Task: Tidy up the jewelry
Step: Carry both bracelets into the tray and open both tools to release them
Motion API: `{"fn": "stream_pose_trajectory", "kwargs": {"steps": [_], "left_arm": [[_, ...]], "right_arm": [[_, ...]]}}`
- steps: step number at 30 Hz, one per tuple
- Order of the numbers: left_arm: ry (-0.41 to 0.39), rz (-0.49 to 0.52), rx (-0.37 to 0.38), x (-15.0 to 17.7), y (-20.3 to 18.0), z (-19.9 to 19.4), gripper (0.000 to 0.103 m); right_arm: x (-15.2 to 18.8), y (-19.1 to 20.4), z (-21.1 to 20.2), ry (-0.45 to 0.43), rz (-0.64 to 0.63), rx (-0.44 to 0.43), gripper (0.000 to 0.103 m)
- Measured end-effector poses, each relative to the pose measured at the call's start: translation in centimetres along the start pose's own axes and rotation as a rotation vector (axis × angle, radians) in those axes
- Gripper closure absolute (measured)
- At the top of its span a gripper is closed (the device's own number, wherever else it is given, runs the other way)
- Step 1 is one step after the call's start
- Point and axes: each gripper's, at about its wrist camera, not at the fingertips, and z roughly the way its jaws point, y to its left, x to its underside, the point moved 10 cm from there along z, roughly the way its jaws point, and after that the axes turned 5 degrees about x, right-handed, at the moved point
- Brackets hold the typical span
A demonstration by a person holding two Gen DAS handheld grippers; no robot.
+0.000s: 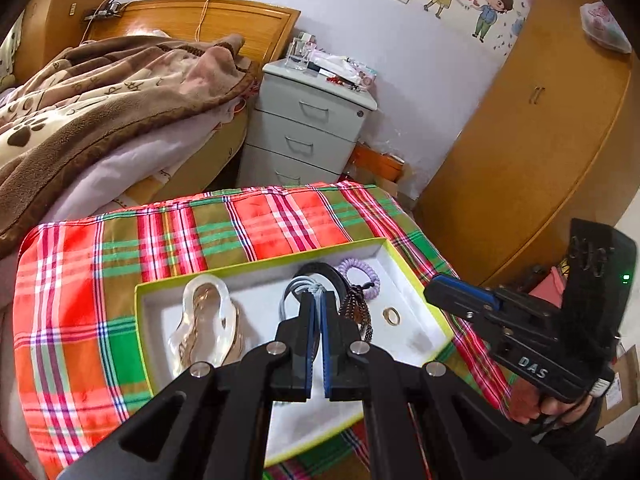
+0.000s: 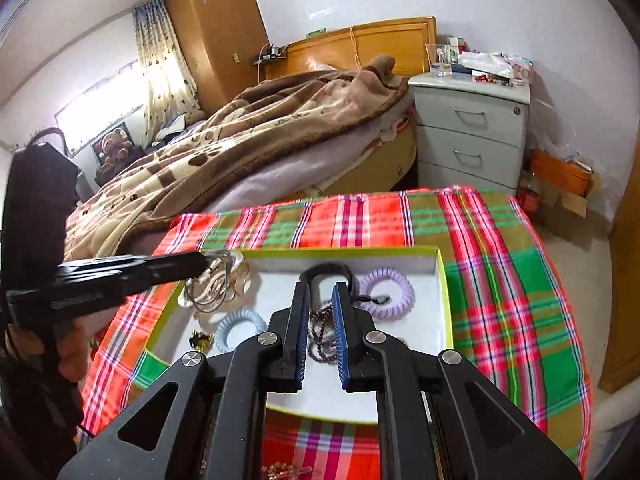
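Plaid cloth holds the white box, mostly filled; left gripper pinches grey wire rings mid-frame, right gripper gapes, empty.

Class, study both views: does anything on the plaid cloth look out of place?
One thing: a gold chain-like piece lies on the plaid cloth, outside the white box holding the other jewelry. It is partly hidden under the right gripper, so its kind is unclear.
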Motion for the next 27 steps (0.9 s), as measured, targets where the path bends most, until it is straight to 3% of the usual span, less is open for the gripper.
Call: {"fn": "stream_pose_trajectory", "kwargs": {"steps": [12, 27], "left_arm": [[0.098, -0.01, -0.039, 1.5, 1.1, 4.2, 0.1], [0.156, -0.03, -0.079, 2.8, 2.3, 7.0, 0.099]], "right_arm": [[1.6, -1.0, 2.6, 0.064, 0.011, 0.007, 0.091], [3.4, -1.8, 5.6, 0.139, -0.015, 0.029, 0.09]]}}
